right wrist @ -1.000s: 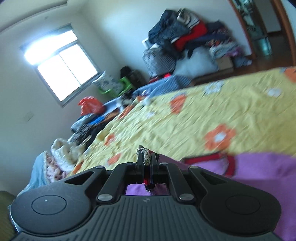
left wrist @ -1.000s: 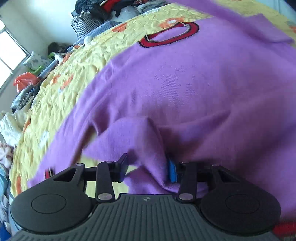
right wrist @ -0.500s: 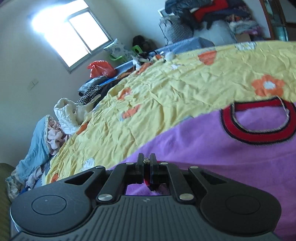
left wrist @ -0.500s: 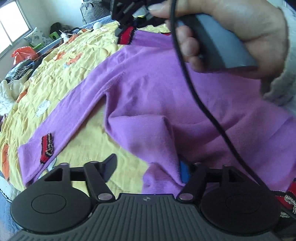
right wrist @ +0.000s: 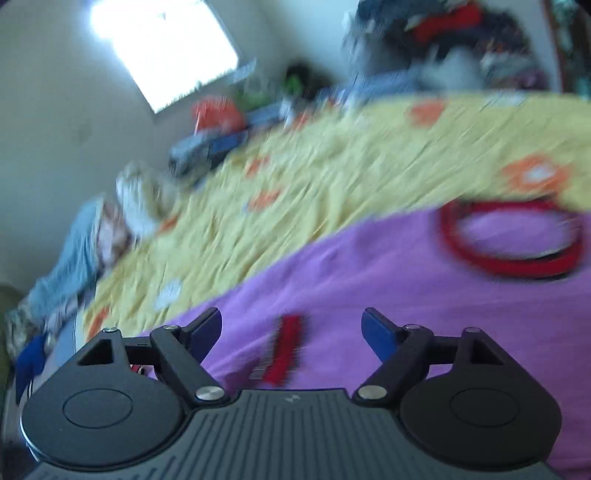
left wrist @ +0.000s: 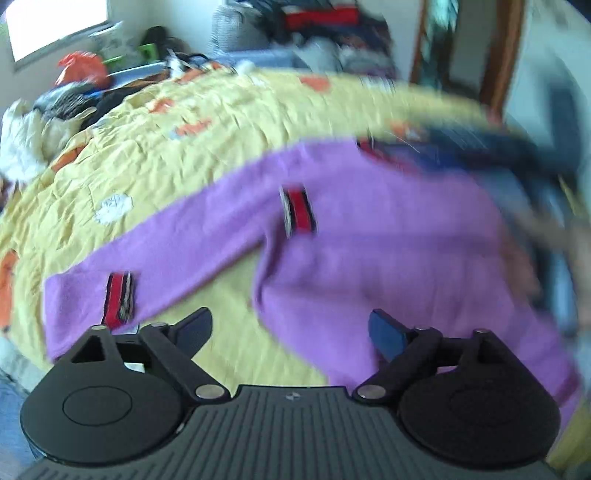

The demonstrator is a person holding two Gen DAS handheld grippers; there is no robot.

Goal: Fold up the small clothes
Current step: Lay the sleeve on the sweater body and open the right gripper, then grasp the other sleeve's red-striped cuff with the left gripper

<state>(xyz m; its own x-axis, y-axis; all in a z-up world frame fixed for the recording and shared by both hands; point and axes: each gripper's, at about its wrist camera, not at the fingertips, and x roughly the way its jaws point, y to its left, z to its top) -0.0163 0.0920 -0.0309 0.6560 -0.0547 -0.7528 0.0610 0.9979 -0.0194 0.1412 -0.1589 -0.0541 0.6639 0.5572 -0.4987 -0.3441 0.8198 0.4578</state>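
A purple sweater [left wrist: 388, 240] with red trim lies spread on the yellow flowered bedspread [left wrist: 221, 122]. Its long sleeve [left wrist: 177, 251] stretches to the left, ending in a red and black cuff [left wrist: 118, 299]. A second red cuff [left wrist: 299, 210] rests on the body. My left gripper [left wrist: 290, 330] hovers above the sweater, jaws opening wide, nothing between them. In the right wrist view my right gripper [right wrist: 291, 328] is also opening, and a red cuff [right wrist: 282, 349] lies loose on the purple cloth [right wrist: 406, 288] below the gap. The red collar [right wrist: 509, 236] shows at right.
Piles of clothes [left wrist: 317, 26] are stacked at the far side of the bed. More clothing and bags [right wrist: 218, 110] lie along the left edge under a bright window [right wrist: 162, 48]. A blurred hand with the other gripper [left wrist: 535, 229] is at the right in the left wrist view.
Both grippers have opened. The left one let go of the purple fold and pulled back and up. The right one dropped the red cuff onto the sweater and sank toward it.
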